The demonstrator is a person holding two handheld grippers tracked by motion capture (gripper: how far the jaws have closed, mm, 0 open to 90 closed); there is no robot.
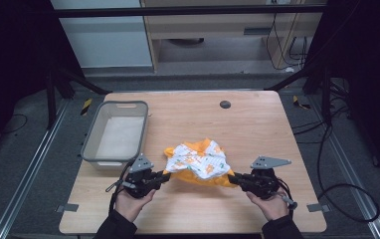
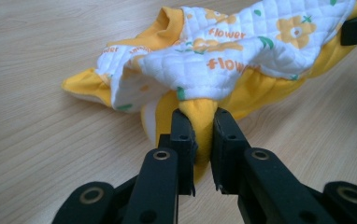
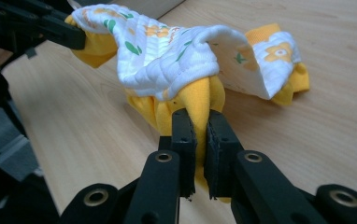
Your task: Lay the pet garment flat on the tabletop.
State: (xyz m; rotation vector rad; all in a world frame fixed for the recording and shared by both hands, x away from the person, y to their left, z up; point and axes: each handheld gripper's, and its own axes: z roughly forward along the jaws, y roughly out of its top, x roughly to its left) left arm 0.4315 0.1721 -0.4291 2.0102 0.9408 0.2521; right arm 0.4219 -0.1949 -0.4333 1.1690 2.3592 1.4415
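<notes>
Two claws grip one small garment [image 1: 198,162] from opposite ends, near the front edge of the wooden surface [image 1: 257,124]. Left claw [image 1: 164,176]: jaws pinched on a fold of the yellow fabric at the garment's left end; in the left gripper view this fold [image 2: 201,126] stands between the two black jaws, pressed from both sides. Right claw [image 1: 234,179]: jaws likewise clamped on a yellow fold at the garment's right end, seen between the jaws in the right gripper view [image 3: 198,114]. Between the claws the garment forms a bunched mound, its white quilted layer with orange flowers and the printed word "flower" uppermost and the yellow layer beneath; its far part rests on the surface. A grey plastic bin [image 1: 92,144] stands on the surface to the left, beyond the left claw and apart from the garment.
</notes>
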